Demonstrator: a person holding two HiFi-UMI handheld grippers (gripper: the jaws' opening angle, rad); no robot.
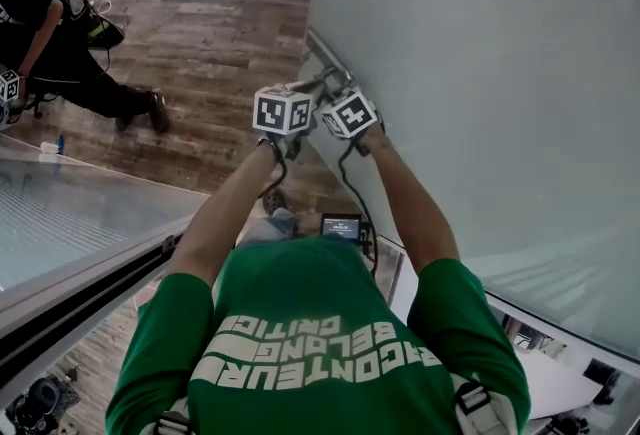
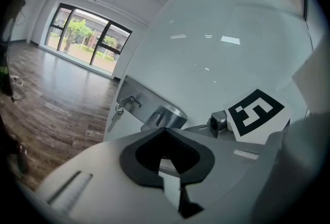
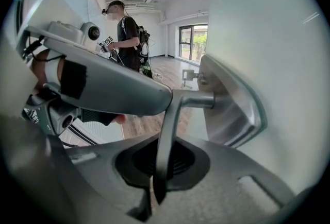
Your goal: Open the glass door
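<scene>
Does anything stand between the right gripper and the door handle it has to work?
Nothing visible does. The right gripper is shut on the door handle, whose lever runs between its jaws. The left gripper is beside it at the same handle, not in its way.

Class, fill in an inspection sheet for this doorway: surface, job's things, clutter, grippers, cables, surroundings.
Surface: wood floor.
Job's things: frosted glass door; metal handle; key hanging at the lock.
Clutter: small items on the floor, too small to tell.
Grippers: left gripper and right gripper both shut on the handle.
Cables: black cable hangs from the right gripper.
Surroundings: second person; windows.
</scene>
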